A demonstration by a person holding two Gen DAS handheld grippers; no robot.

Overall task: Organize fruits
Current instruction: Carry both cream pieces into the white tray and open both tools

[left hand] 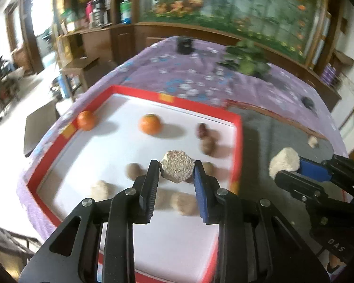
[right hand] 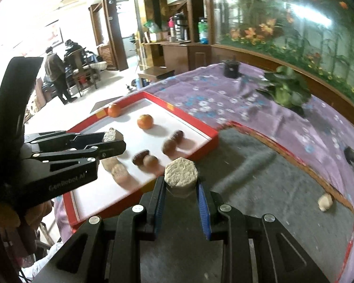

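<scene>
Two pale, rough, chunky pieces are clamped, one in my left gripper [left hand: 177, 168] above the red-rimmed white tray [left hand: 238, 141], one in my right gripper [right hand: 180, 179] over grey felt [right hand: 259, 165]; next I judge each needs lowering beside its like.

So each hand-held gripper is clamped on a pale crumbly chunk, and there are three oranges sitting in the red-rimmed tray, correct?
Not quite: the red-rimmed tray holds two oranges, one at its far left corner and another nearer the middle; the left wrist view shows this. The rest stands: the left hand-held gripper and the right hand-held gripper are each clamped on a pale crumbly chunk.
</scene>
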